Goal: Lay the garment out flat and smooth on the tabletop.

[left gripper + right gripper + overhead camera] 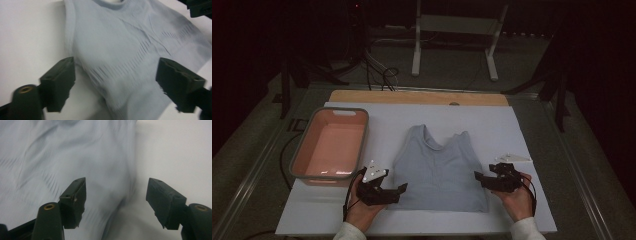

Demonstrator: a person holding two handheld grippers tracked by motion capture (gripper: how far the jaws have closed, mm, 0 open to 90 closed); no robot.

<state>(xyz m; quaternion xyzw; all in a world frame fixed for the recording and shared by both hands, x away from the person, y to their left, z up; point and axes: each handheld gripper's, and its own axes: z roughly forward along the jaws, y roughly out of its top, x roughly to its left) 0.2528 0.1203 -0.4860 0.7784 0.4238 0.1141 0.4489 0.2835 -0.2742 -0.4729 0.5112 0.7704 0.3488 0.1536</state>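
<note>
Ribbed top flat on bench, both jaws wide

Ribbed pale blue-grey tank top lies flat on our white bench, soft and faintly creased, beside a rounded pink basin. Our left hand-held gripper and right hand-held gripper flank its hem, jaws spread wide, holding nothing. Through the blur, neither seems to touch the cloth.

Bare white board around the tank top; pink tub blocks the left.
</note>
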